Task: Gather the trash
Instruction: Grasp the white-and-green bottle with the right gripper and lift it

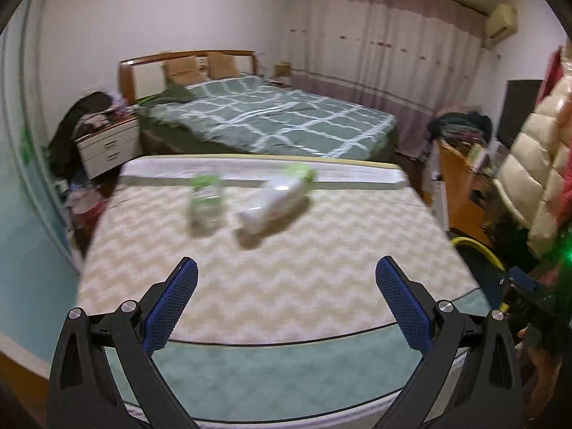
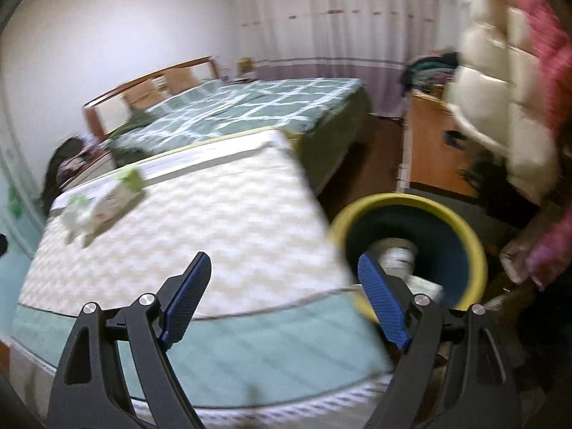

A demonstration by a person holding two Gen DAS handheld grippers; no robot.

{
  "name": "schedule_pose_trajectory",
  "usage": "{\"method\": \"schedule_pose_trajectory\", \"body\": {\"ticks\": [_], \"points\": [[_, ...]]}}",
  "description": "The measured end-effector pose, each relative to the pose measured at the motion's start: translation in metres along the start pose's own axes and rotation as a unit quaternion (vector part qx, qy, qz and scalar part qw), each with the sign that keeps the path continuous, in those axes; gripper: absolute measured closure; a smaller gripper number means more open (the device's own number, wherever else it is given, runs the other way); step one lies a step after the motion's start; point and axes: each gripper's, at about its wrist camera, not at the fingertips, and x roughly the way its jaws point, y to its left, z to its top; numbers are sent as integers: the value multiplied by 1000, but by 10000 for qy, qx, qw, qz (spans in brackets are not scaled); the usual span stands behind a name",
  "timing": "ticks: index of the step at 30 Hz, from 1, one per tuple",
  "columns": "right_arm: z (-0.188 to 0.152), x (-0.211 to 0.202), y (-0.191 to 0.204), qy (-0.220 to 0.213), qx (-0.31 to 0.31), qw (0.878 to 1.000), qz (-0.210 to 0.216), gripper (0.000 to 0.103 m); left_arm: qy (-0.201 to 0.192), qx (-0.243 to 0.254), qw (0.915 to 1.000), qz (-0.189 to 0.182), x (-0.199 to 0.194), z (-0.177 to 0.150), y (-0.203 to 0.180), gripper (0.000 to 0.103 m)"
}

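1. two pieces of trash lie on the bare mattress (image 1: 271, 271) ahead of you, both smeared by motion blur: a clear bottle with a green label (image 1: 206, 202) on the left and a white bottle with a green cap (image 1: 277, 198) lying on its side just to its right. they sit near each other toward the far edge; whether they touch you cannot tell.
2. your left gripper (image 1: 286, 298) has its fingers spread wide with nothing between them, hanging above the near part of the mattress, well short of both bottles.
3. your right gripper (image 2: 284, 296) also has its fingers spread and empty, over the mattress's near right corner.
4. just beside that corner, on the floor, stands a dark bin with a yellow rim (image 2: 475, 250). its near side is cut off by your right finger, and the pale, crumpled things (image 2: 395, 252) inside are too blurred to name.
5. in the left view only a sliver of the bin's rim shows at the mattress's right edge.
6. beyond the mattress stands a made bed with a green checked cover (image 1: 271, 118), a nightstand (image 1: 109, 144) piled with clothes at its left, and curtains (image 1: 386, 50) behind.
7. on the right, a cream puffer coat (image 1: 536, 150) hangs over a wooden cabinet (image 1: 461, 186), hiding much of it.
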Motion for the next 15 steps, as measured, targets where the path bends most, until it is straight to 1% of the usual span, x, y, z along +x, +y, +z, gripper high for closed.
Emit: {"method": "schedule_pose_trajectory", "body": {"ticks": [3, 7, 12, 15], "points": [[8, 11, 46, 67, -357, 9990, 274, 23, 46, -252, 9996, 91, 0, -5, 34, 5], [22, 27, 103, 111, -704, 9952, 668, 23, 40, -468, 9987, 215, 3, -8, 62, 5], [42, 46, 160, 191, -836, 9898, 1136, 23, -82, -444, 9979, 463, 1, -6, 73, 5], [59, 63, 189, 246, -871, 9885, 1210, 23, -140, -471, 9973, 553, 0, -4, 80, 5]]}}
